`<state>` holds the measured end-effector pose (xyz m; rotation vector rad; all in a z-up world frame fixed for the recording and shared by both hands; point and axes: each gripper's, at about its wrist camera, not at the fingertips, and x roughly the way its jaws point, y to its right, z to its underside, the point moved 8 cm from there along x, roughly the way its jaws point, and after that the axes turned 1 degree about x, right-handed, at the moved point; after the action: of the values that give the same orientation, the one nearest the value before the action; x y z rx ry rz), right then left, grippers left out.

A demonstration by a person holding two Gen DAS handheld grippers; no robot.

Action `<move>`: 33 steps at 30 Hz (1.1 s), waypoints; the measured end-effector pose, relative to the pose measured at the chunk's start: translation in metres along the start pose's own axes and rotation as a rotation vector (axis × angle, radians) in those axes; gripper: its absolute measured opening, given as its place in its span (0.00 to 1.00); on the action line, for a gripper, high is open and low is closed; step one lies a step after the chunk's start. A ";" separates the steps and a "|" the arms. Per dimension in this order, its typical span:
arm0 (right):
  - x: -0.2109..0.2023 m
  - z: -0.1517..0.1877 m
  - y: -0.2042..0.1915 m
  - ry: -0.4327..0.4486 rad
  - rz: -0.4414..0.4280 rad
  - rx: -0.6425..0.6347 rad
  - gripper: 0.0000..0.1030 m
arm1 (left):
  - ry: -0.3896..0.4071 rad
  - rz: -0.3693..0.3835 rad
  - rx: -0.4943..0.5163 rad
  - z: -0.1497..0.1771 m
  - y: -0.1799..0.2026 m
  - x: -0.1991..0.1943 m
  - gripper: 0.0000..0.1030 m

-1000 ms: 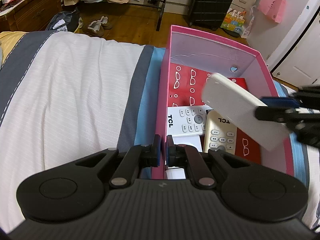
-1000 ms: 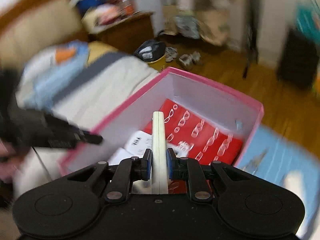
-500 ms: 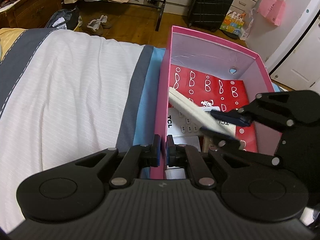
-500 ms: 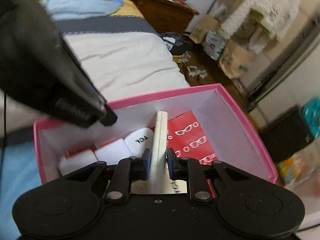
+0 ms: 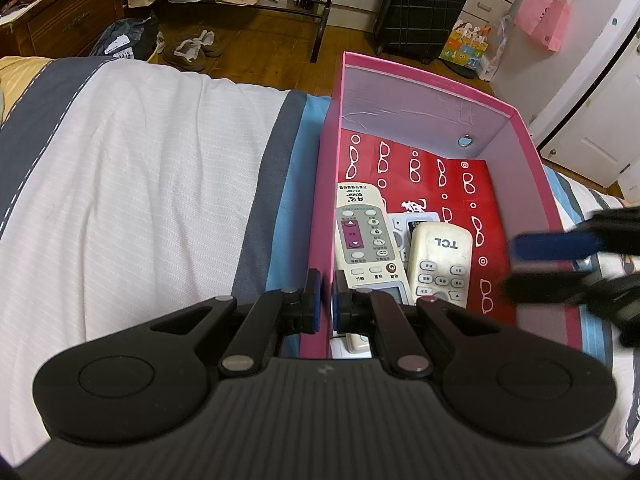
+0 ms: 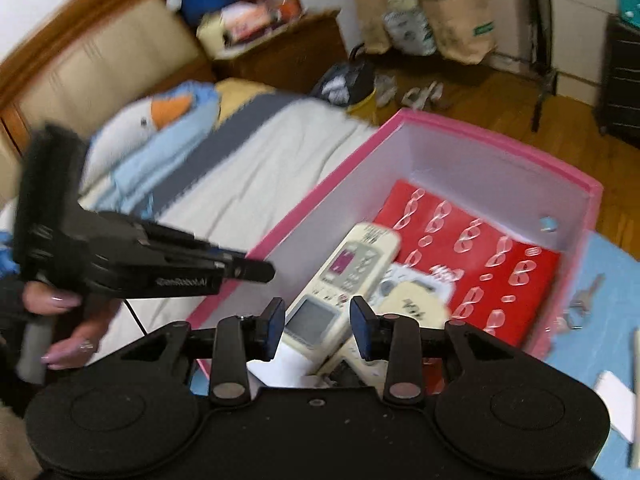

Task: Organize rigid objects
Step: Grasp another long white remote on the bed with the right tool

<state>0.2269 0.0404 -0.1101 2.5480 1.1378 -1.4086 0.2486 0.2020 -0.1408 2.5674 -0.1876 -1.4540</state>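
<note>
Left wrist view: a pink box [image 5: 532, 184] sits on a bed [image 5: 152, 168], open at the top, and serves as the landmark for everything else. Inside it, on a red sheet printed with white spectacles [image 5: 452, 176], lie several remote controls. A long cream remote [image 5: 362, 236] rests along the box's left wall. Just beside it, toward the middle, lies a shorter cream remote marked TCL [image 5: 442, 264]. A third remote [image 5: 404, 224] peeks out from between and beneath them.

The left tool [image 5: 325, 300] is pinched shut on the near end of the box's left wall, one pad outside and one inside. It seems to be steadying the box.

Right wrist view, blurred: the right tool [image 6: 318, 330] hangs above the near end of the box. Its jaws have just been opening and now stand partly apart, with nothing pressed between the pads. The long remote shows through the gap, lying below in the box. A person's hand [image 6: 64, 320] grips the left tool's handle at the box's left. To the right of the box, on blue bedding, are keys [image 6: 582, 300] and a white object [image 6: 618, 404], too blurred to identify.

Risks, as a judgement: the remotes are stacked loosely and overlap, so another piece dropped on top could slide or tip. The bed is soft, so if the left tool lets go or tugs, the box may tilt and shift its contents. The right tool, swinging near the right wall, could knock it.
</note>
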 end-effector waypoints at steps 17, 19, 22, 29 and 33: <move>-0.059 0.066 0.149 0.031 0.323 -0.090 0.51 | -0.002 -0.028 0.117 0.005 0.007 -0.002 0.04; -0.055 0.076 0.168 0.005 0.366 -0.082 0.51 | -0.006 -0.030 0.122 0.005 0.007 -0.001 0.04; -0.051 0.081 0.183 0.004 0.379 -0.084 0.51 | -0.003 -0.037 0.141 0.006 0.010 -0.002 0.05; -0.018 0.088 0.183 -0.106 0.396 -0.229 0.51 | -0.008 -0.036 0.138 0.006 0.011 -0.001 0.05; 0.004 0.094 0.182 -0.176 0.427 -0.346 0.51 | -0.011 -0.039 0.137 0.005 0.011 0.000 0.05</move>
<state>0.2690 -0.1228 -0.2261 2.1993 0.6820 -1.1811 0.2442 0.1911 -0.1415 2.6850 -0.2478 -1.5198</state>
